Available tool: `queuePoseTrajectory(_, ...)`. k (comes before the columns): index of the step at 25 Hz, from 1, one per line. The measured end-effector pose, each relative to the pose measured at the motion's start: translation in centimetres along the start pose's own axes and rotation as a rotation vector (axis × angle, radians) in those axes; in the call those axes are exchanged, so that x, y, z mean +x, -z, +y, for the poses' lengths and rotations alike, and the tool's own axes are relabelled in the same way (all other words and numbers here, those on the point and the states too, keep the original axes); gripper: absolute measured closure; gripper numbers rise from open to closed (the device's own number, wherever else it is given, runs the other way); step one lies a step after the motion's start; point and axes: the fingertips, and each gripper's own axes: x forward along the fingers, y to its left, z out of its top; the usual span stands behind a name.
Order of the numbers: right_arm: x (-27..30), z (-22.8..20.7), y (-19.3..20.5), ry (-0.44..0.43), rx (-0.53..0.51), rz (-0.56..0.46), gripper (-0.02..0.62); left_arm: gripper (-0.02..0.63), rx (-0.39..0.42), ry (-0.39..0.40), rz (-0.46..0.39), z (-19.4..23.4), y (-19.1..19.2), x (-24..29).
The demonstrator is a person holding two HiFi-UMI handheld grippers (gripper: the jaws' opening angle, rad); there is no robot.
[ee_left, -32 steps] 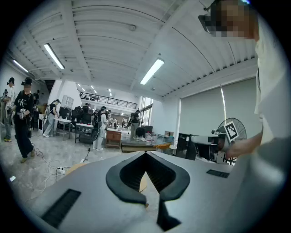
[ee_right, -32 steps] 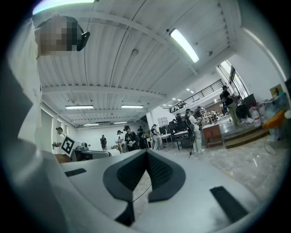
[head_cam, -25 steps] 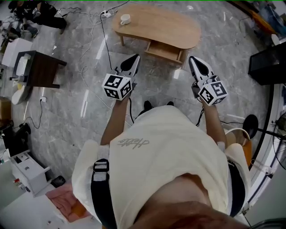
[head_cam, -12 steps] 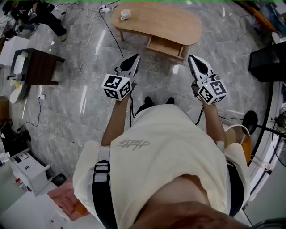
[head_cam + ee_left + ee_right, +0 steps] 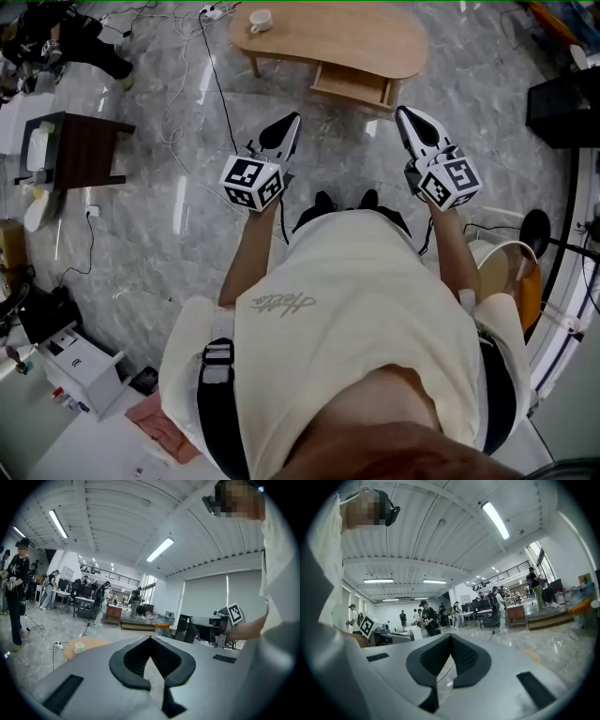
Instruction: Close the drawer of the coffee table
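Drawer [image 5: 352,86] ajar, rear hidden under coffee table [image 5: 328,37]; left gripper [image 5: 292,122], right gripper [image 5: 403,114] jaws closed, empty.

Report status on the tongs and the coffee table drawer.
Left tongs and right tongs shut, empty, short of the coffee table. Drawer open, jutting from under the tabletop, untouched. Cable on floor off to the left; cup on tabletop.
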Motion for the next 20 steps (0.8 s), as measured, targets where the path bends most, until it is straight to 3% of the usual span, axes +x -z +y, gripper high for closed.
queuePoseTrajectory(9, 1.7, 0.5, 1.9, 0.062, 0.014, 0.032, 0.601, 0.601, -0.025, 0.067, 0.036, 1.4, 2.2, 1.0)
queuePoseTrajectory(20, 4.9, -6.6, 2.7, 0.057, 0.056, 0.023, 0.601, 0.601, -0.014, 0.013, 0.065, 4.4, 1.1, 7.0)
